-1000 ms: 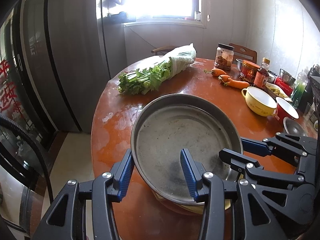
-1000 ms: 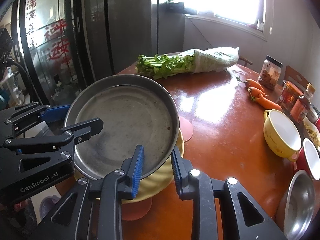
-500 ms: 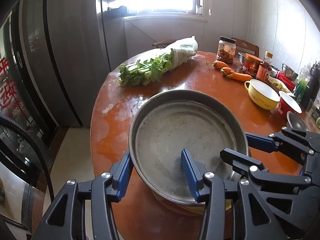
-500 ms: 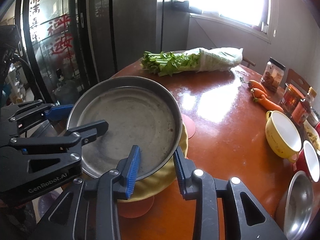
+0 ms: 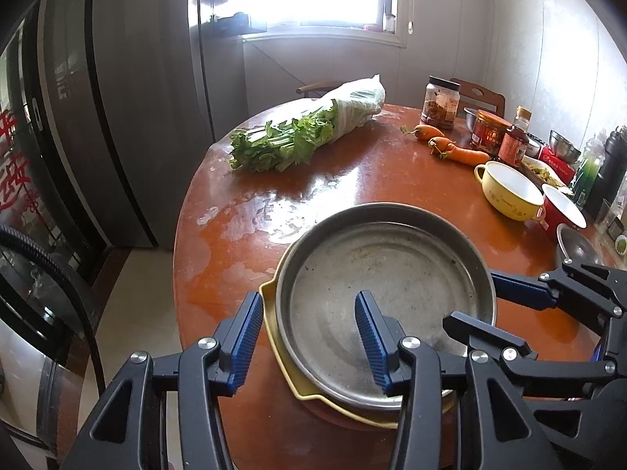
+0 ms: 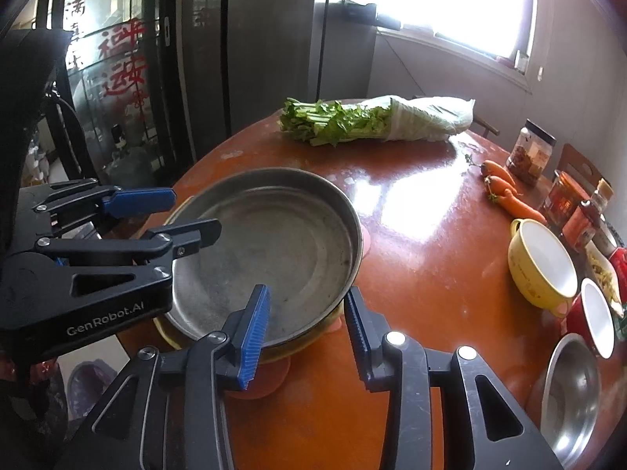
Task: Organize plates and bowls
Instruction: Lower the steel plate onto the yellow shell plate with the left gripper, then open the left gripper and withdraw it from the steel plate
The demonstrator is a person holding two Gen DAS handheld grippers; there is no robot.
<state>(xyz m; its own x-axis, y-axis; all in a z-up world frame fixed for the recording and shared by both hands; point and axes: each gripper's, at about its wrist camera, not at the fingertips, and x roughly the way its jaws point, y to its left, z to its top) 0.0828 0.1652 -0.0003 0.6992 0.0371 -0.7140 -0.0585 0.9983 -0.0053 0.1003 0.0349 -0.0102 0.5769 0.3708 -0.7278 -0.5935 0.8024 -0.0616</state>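
Observation:
A round steel plate rests on a yellow plate stacked over a pink one at the near edge of the round red table. My left gripper is open, its jaws straddling the steel plate's near-left rim. My right gripper is open, its jaws straddling the steel plate's near-right rim above the yellow plate and the pink plate. A yellow bowl, a red bowl and a steel bowl stand at the right.
Bagged celery lies at the table's far side. Carrots, a jar, a red tin and a sauce bottle stand at the far right. Dark glass cabinets rise behind the table's left edge.
The steel plate has come down onto the yellow plate. Both grippers have opened wider around its rim and pulled back a little.

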